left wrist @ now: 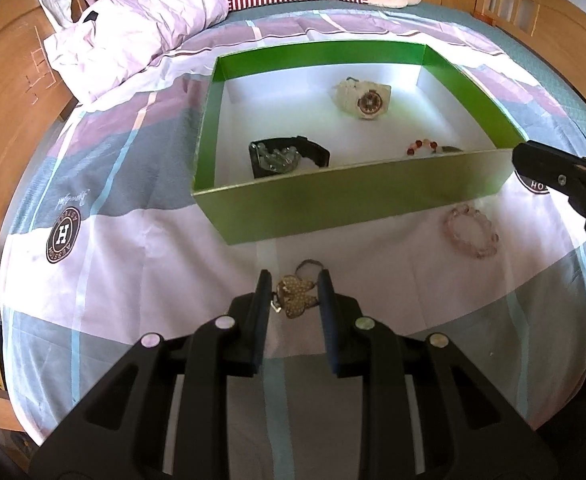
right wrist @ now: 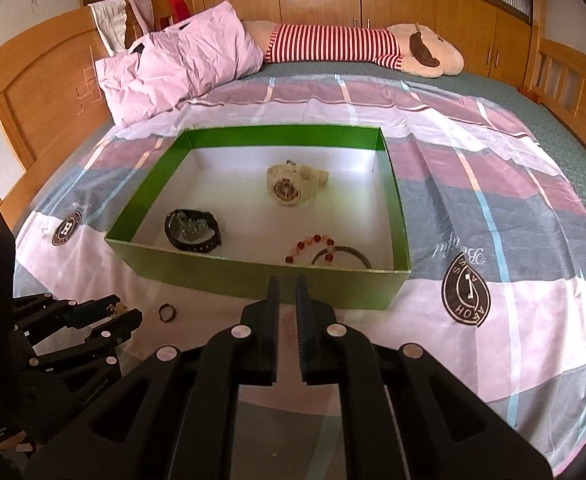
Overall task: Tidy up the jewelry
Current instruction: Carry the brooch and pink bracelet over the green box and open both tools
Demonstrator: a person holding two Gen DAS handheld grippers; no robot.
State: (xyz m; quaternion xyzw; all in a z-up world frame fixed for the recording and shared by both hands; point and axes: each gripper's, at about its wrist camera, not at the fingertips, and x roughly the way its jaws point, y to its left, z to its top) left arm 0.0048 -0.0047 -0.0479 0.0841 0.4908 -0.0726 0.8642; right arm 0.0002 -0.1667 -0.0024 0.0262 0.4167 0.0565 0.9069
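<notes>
A green box (left wrist: 333, 204) with a white floor lies on the bed, also in the right wrist view (right wrist: 253, 274). In it lie a cream watch (left wrist: 365, 98), a black watch (left wrist: 289, 156) and a red bead bracelet (left wrist: 423, 146). My left gripper (left wrist: 293, 284) is open, low over the sheet, its fingers either side of a gold butterfly pendant (left wrist: 295, 294). A pink bead bracelet (left wrist: 471, 232) lies on the sheet to the right. My right gripper (right wrist: 287, 286) hangs above the sheet in front of the box, jaws nearly closed with a narrow gap, nothing between them.
A small dark ring (right wrist: 167, 313) lies on the sheet before the box. A pink pillow (right wrist: 181, 64) and a striped plush toy (right wrist: 357, 46) lie at the far side. Wooden bed rails (right wrist: 33, 92) border the bed.
</notes>
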